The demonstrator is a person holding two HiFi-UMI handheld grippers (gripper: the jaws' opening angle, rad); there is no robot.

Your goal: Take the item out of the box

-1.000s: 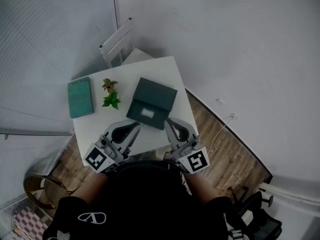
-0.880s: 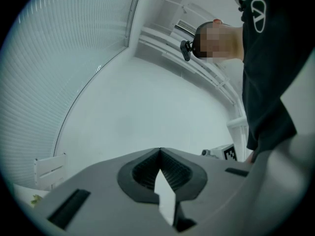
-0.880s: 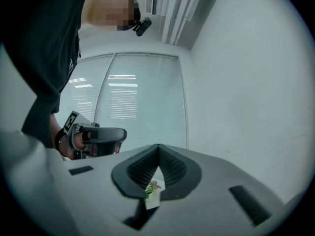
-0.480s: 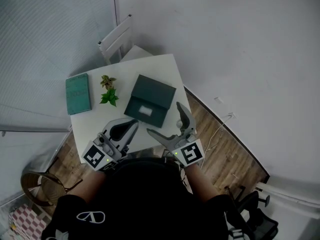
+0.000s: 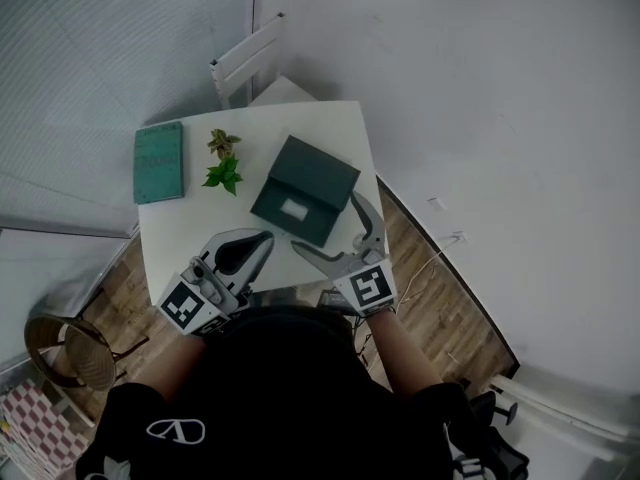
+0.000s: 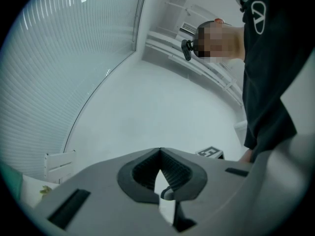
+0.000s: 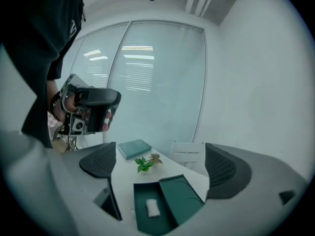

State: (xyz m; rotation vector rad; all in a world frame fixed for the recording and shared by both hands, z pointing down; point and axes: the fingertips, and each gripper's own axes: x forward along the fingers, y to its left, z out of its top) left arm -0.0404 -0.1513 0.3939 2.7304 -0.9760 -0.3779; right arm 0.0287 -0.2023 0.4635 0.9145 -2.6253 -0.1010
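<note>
A dark green box (image 5: 304, 189) lies open on the white table (image 5: 190, 230), its lid (image 7: 183, 194) folded back. Inside lies a small white item (image 5: 294, 208), also seen as the white item (image 7: 153, 207) in the right gripper view. My right gripper (image 5: 327, 225) hovers at the box's near edge, jaws opening wide, nothing between them; in its own view the right gripper (image 7: 160, 168) looks down at the box (image 7: 152, 215). My left gripper (image 5: 265, 238) is shut and empty at the table's near side, left of the box. The left gripper (image 6: 160, 151) points up at a wall.
A teal book (image 5: 159, 162) lies at the table's left, with a small green plant (image 5: 222, 173) between it and the box. A white chair (image 5: 248, 63) stands behind the table. The floor is wood, and a wicker stool (image 5: 65, 353) stands at lower left.
My right gripper's jaws went from shut to wide open near the box's near right corner. The left gripper stayed shut in about the same place.
</note>
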